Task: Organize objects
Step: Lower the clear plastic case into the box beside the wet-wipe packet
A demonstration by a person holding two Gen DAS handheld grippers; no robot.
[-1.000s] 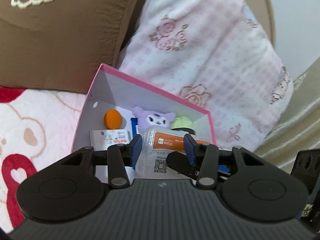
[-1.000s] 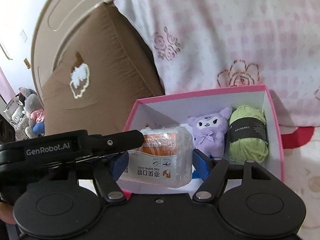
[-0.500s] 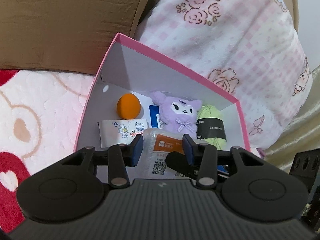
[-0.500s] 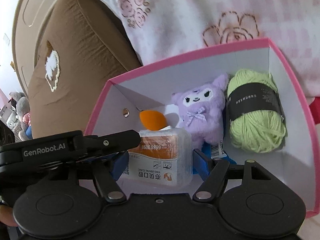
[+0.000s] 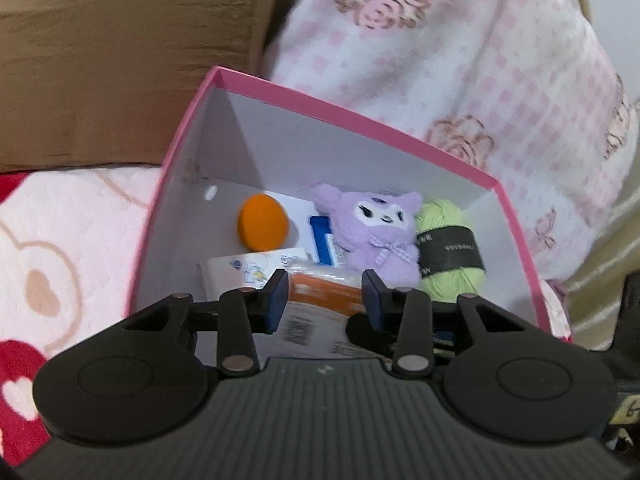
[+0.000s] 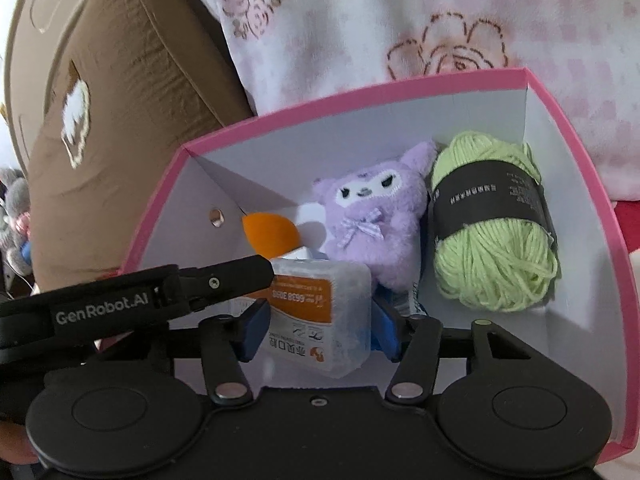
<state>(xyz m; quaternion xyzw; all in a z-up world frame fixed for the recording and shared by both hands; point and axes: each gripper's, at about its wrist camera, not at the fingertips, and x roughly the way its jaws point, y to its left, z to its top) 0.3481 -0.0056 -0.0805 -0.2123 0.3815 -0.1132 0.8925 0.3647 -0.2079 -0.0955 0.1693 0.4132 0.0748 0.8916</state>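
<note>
The step in hand, by the look of the scene, was placement: the packet (image 6: pixel 316 312), a clear-wrapped pack with an orange label, was being set into the pink box (image 6: pixel 576 184), which lay on a pink blanket (image 5: pixel 72 240) in front of a brown cushion (image 5: pixel 120 60) and a pink checked pillow (image 5: pixel 460 60).

The box already held green yarn (image 6: pixel 492 236) at the far right, a purple plush (image 6: pixel 372 216) left of it, an orange ball (image 6: pixel 268 232) at the far left, a blue pack (image 5: pixel 322 240) partly under the plush, and a white pack (image 5: pixel 256 272) at the near left. The packet sat low in the near middle of the box, just beside the plush and over the white pack. Whether it rested on the box floor could not be told.

The next move called for a full release once the packet was supported, then a straight withdrawal upward so that the fingers cleared the plush and the box wall.

Both grippers pointed steeply down into the box from the near side. The right gripper (image 6: pixel 316 328) straddled the packet; its jaws were closing, with a blue pad at each side of the wrapper, and firm contact could not be confirmed. The left gripper (image 5: pixel 324 296) reached in from the left, its jaws narrow and closing, with the packet's end between them; one finger (image 6: pixel 224 276) lay over the packet's top left corner. No hand was clearly visible in either view.
</note>
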